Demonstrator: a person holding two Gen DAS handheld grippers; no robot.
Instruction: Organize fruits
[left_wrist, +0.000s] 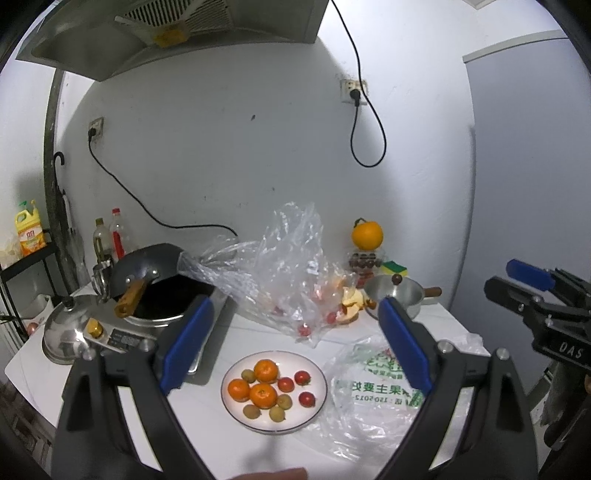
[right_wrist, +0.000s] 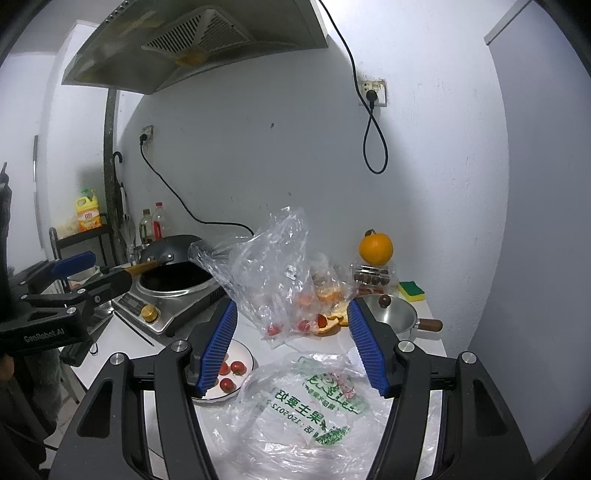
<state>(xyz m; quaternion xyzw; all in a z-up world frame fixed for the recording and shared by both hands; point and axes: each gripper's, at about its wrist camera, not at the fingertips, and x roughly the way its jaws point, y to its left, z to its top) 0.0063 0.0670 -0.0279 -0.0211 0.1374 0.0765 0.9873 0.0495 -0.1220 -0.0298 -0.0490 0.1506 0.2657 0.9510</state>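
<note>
Left wrist: left claw (left_wrist: 295, 343) wide open, empty, above plate (left_wrist: 321, 398) of fruit.

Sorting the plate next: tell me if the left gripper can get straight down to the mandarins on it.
Probably yes. The left gripper is open above the plate, and the mandarins lie uncovered between its fingers' line of sight. The printed bag lies beside the plate, off the fruit.

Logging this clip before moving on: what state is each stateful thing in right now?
Left gripper: open, empty.
Right gripper: open, empty.
White plate: loaded with fruit.
Clear plastic bag: crumpled, cherry tomatoes inside.
Printed plastic bag: lying flat.
Small pan: lidded.
Wok: uncovered.
</note>
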